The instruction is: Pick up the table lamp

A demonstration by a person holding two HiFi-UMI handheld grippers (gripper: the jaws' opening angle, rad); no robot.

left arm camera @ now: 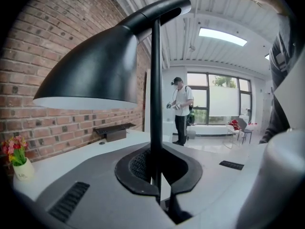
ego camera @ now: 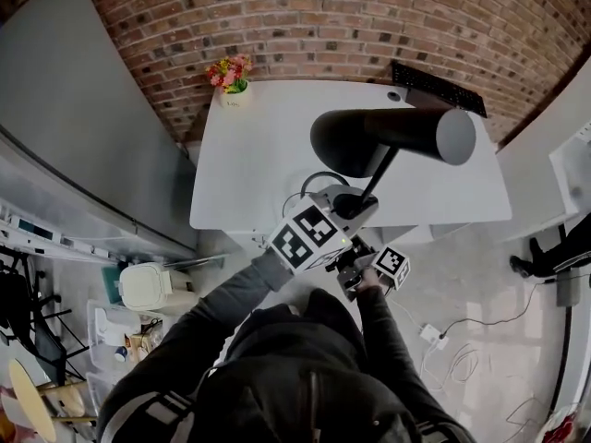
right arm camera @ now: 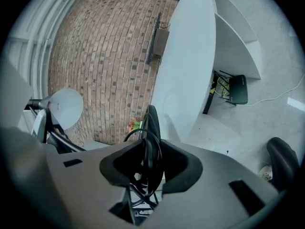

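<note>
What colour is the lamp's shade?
The table lamp has a shade that is black outside, pale inside; left gripper view shows it best.

No legible txt, labels, brands or nos. in any of the views.

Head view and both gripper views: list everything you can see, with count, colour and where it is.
table lamp: one, black, held up over the table's near edge
cord: one, black, looped beside the lamp's base
table: one, white, against the wall
brick wall: one, red-brown, behind the table
flower pot: one, white with pink and yellow flowers, table's far left corner
flat box: one, black, table's far right corner
bin: one, white, on the floor left of the table
adapter: one, white, on the floor at right
other person: one, white top, dark trousers, far across the room
left gripper: grey, shut on the lamp's stem
right gripper: grey, closed on the lamp's base and cord
</note>
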